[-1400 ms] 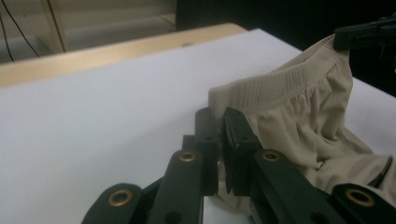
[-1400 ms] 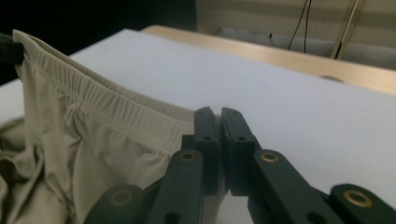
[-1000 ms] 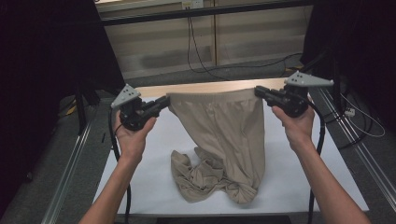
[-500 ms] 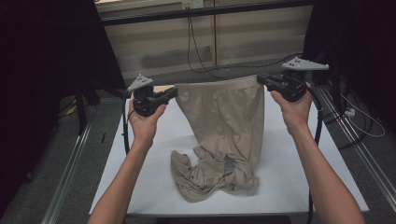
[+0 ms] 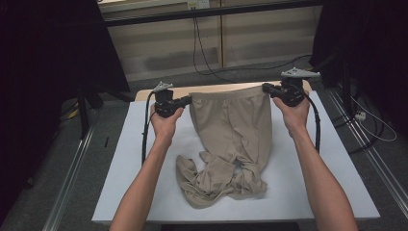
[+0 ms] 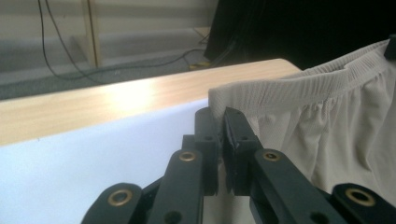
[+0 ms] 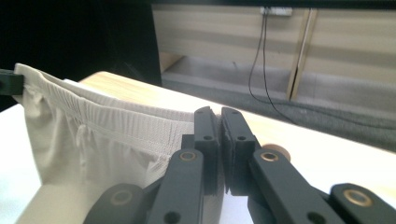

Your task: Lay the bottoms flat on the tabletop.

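A pair of beige trousers (image 5: 230, 130) hangs stretched by its waistband between my two grippers near the far edge of the white table (image 5: 144, 173). The legs lie crumpled in a heap (image 5: 216, 180) on the near half of the table. My left gripper (image 5: 188, 99) is shut on the waistband's left corner (image 6: 219, 100). My right gripper (image 5: 264, 88) is shut on the waistband's right corner (image 7: 187, 122). The ribbed elastic waistband (image 6: 327, 79) runs taut from one gripper to the other.
A bare wooden strip (image 5: 216, 88) borders the table's far edge. Beyond it lies grey floor with black cables (image 5: 202, 53) and a low pale wall. Dark curtains (image 5: 48, 57) stand left and right. Metal rails (image 5: 72, 187) run along both table sides.
Both hands have carried the waistband away from me toward the far edge and lower. More of the trousers is drawn out flat; the heap of legs is smaller.
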Available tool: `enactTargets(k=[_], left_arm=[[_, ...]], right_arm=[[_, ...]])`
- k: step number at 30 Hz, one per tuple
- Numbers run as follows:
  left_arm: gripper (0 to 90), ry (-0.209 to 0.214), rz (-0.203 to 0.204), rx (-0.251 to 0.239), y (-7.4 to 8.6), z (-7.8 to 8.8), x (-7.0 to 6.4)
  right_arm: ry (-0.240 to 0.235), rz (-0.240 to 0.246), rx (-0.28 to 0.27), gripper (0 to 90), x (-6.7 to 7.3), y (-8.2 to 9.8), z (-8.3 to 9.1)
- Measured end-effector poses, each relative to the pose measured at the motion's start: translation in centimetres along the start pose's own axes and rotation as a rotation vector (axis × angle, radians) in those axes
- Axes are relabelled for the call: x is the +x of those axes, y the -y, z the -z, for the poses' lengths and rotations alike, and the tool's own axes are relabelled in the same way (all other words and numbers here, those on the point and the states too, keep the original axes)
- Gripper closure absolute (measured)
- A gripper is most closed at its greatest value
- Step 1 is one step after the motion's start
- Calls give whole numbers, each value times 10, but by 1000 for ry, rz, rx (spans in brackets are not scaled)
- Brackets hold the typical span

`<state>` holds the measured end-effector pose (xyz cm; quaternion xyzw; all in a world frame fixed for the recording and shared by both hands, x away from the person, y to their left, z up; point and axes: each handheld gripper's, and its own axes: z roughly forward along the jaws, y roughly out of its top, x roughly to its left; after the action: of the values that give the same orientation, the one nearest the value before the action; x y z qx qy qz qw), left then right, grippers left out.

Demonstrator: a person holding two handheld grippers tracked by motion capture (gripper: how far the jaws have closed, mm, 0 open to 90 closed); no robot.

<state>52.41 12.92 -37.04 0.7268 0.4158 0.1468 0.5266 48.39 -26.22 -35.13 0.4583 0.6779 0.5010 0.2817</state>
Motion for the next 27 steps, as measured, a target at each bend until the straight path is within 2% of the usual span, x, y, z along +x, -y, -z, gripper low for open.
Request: enactTargets(k=[2,3,4,5,6,7,8,9,10,11,13,14,15,16,17,18,19,21,22,23,24,25,26,27], left_arm=[[857,-4,4,15,3,-11,1],[855,-4,4,15,3,-11,1],[846,-14,17,17,6,-20,2],[800,-14,17,17,6,-20,2],[800,-40,26,11,8,-24,3],[460,-100,27,35,12,-30,4],[447,-100,27,35,12,-30,4],[447,-114,9,55,14,-31,4],[337,-116,7,82,18,-30,3],[278,-116,7,82,18,-30,3],[264,-105,-20,87,21,-25,1],[244,-98,-51,96,24,-18,-3],[223,-98,-51,96,24,-18,-3],[214,-84,-68,101,27,-8,-7],[200,-84,-68,101,27,-8,-7],[186,-82,-71,93,29,-3,-10],[186,-82,-76,90,31,2,-13],[175,-75,-91,90,37,13,-18],[157,-59,-91,89,44,22,-24],[147,-59,-91,89,44,22,-24],[147,-51,-95,89,49,26,-26],[143,-40,-104,91,58,34,-31],[143,-40,-104,91,58,34,-31],[143,-37,-106,89,63,38,-34]], right_arm=[[30,-3,28,863,-6,7,-13],[30,-3,28,863,-6,7,-13],[62,2,54,858,-9,10,-22],[62,2,54,858,-9,10,-22],[72,-3,61,834,-10,10,-25],[109,-28,65,629,-11,11,-30],[109,-28,65,629,-11,11,-30],[134,-34,62,557,-11,12,-32],[129,-32,78,527,-12,14,-32],[129,-32,78,527,-12,14,-32],[123,-43,97,448,-12,18,-29],[109,-40,99,452,-10,24,-22],[109,-40,99,452,-10,24,-22],[79,-25,106,426,-4,31,-12],[79,-25,106,426,-4,31,-12],[48,-7,119,409,5,40,-1],[48,-7,119,409,5,40,-1],[5,3,119,400,16,49,12],[-27,21,119,420,29,58,26],[-27,21,119,420,29,58,26],[-49,33,125,439,35,62,33],[-76,58,129,471,47,69,46],[-100,59,126,518,53,73,52],[-100,59,126,518,53,73,52]])
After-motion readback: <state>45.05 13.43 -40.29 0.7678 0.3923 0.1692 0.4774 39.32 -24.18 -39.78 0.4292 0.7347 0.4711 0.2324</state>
